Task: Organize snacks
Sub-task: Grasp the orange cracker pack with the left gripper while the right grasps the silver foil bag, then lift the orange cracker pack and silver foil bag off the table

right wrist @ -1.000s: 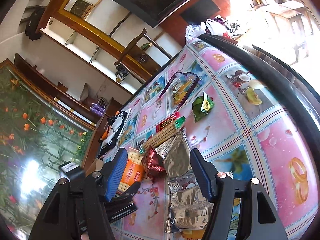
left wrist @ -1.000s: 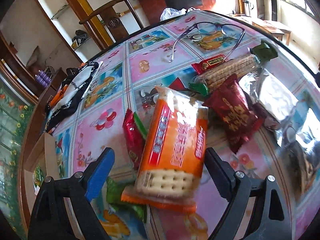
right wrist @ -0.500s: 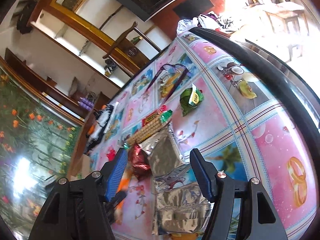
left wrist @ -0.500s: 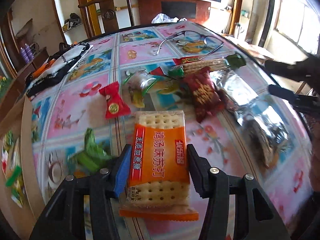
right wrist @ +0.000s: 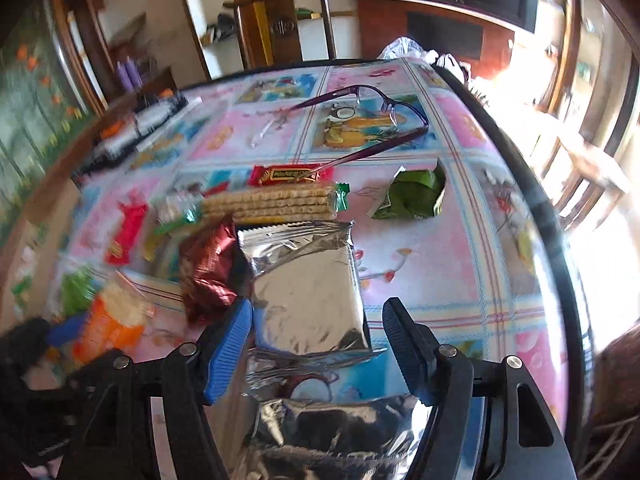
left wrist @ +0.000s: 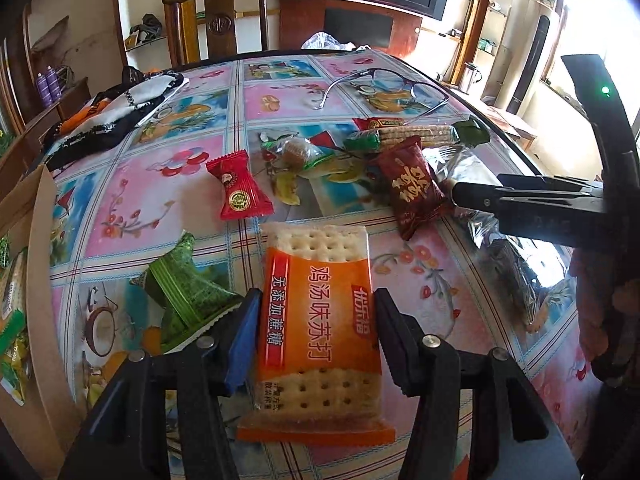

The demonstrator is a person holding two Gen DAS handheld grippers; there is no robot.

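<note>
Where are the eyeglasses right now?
The eyeglasses lie unfolded on the far part of the patterned tablecloth, just beyond the long biscuit pack, with one arm resting over a small red wrapper.

Bench (left wrist: 168, 184): glossy patterned plastic cover. Cracker packet (left wrist: 320, 320): shiny orange film. Foil pouch (right wrist: 308, 280): crinkled silver. Box (left wrist: 36, 216): matt cardboard.

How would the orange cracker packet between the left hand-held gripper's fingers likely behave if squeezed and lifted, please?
The orange cracker packet probably lifts flat and fairly stiff, since square crackers fill it. Those crackers look brittle, so a hard squeeze may crack them. Its glossy wrapper could slip.
</note>
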